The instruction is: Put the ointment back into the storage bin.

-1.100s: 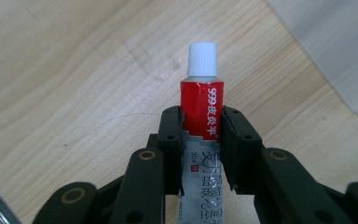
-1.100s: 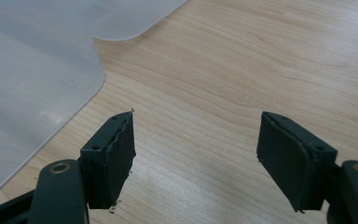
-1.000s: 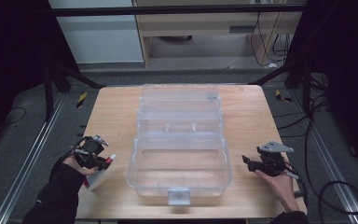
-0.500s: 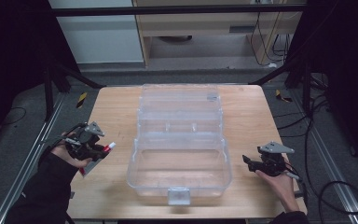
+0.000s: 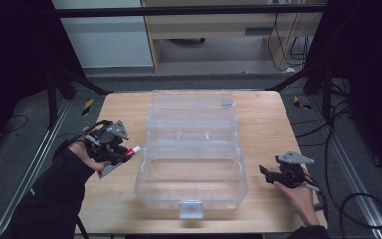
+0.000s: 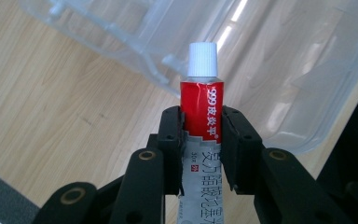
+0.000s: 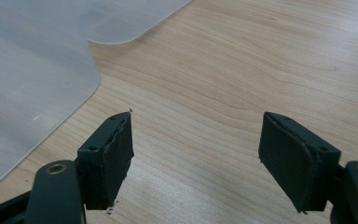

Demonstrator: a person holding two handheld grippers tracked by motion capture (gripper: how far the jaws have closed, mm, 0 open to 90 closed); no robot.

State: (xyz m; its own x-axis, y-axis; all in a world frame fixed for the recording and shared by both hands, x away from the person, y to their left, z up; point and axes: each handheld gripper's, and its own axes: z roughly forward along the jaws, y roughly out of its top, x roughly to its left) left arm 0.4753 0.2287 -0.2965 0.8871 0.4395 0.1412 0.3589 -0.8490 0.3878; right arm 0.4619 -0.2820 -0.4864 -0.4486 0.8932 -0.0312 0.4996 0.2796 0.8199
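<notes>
The left gripper (image 5: 122, 152), just left of the clear box (image 5: 191, 149), has its fingers (image 6: 172, 135) clenched on a red tube (image 6: 201, 109), white cap pointing toward the box. The right gripper (image 5: 266, 172), near the box's right side, has been parting its fingers (image 7: 109, 154); they stand released above the bare surface (image 7: 242, 60), nothing between them.

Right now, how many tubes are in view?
1. The tube, red and silver with a white cap, is held between the left gripper's fingers, beside the open clear box. None visible inside the box.
</notes>
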